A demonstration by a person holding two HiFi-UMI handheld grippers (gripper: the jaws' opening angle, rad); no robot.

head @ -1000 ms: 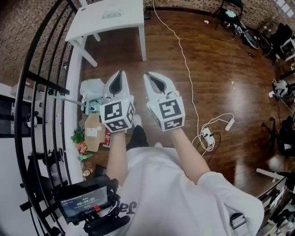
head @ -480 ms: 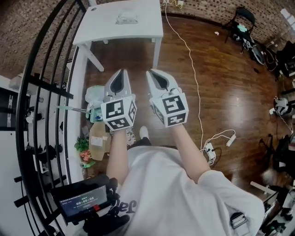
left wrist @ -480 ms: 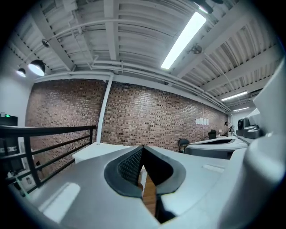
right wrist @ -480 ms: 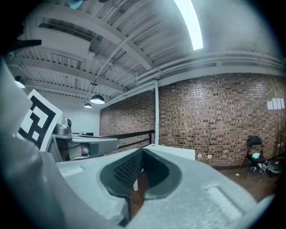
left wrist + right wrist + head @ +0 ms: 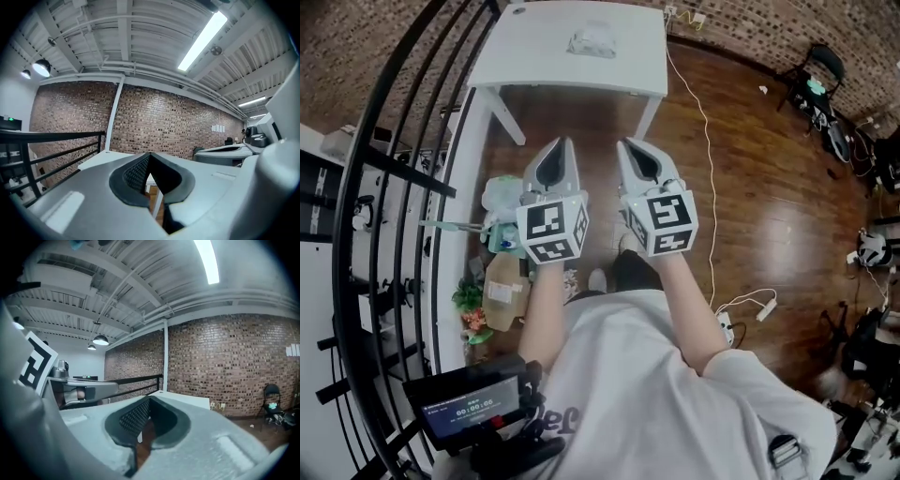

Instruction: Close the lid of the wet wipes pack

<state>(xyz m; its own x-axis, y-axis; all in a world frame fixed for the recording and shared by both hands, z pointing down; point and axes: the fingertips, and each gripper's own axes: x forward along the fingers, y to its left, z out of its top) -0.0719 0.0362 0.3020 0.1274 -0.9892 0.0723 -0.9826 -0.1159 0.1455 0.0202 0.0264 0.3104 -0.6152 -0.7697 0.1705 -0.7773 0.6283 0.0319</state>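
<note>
Two grippers, the left gripper (image 5: 559, 150) and the right gripper (image 5: 630, 150); one white table (image 5: 534, 56); one wipes pack (image 5: 592, 40); one cardboard box (image 5: 504, 289); one plastic bag (image 5: 502, 195); one black chair (image 5: 820, 73); one white cable (image 5: 709, 187); one small screen (image 5: 467, 405)

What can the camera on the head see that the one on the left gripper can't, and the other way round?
Only the head view: the wet wipes pack lying on the white table, the wooden floor and a white cable across it. Only the left gripper view: the ceiling, its strip light and a hanging lamp. Both: the table, the black railing and the left gripper, jaws together on nothing.
</note>
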